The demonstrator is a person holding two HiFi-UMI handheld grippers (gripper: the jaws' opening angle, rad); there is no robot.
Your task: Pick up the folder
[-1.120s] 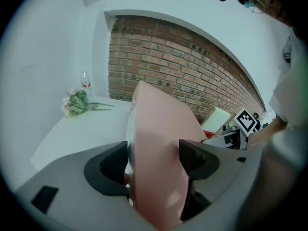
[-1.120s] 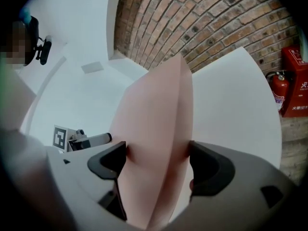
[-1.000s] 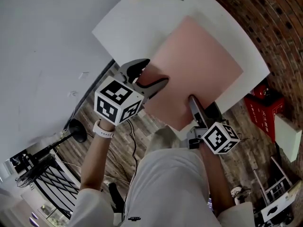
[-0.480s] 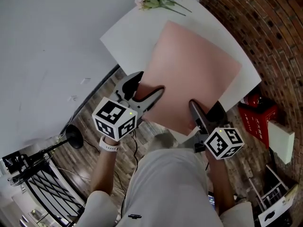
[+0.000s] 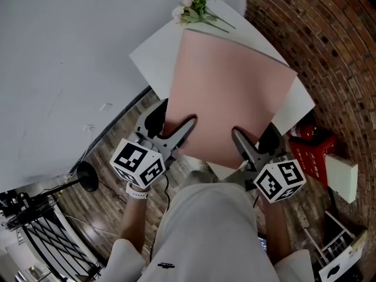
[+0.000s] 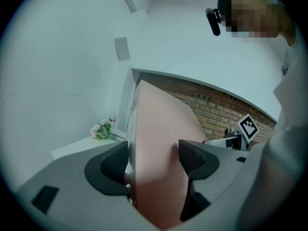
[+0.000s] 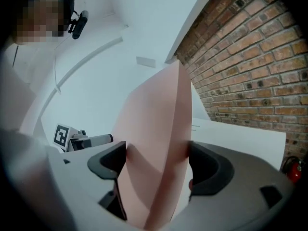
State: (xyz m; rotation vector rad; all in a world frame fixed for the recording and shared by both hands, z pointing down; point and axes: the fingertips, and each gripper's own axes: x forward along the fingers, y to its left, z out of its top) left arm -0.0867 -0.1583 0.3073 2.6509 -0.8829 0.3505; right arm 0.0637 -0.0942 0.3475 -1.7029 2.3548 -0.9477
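I had my left gripper (image 5: 173,122) and right gripper (image 5: 255,138) both clamped on the near edge of the pink folder (image 5: 229,93), tilted up over the white counter (image 5: 154,54). The pickup looked nearly done, though its far edge possibly touched. Flowers (image 5: 197,10) lay beyond, and nothing blocked the way.

A white table (image 5: 154,56) bears a flower bunch (image 5: 195,10) at its far corner.
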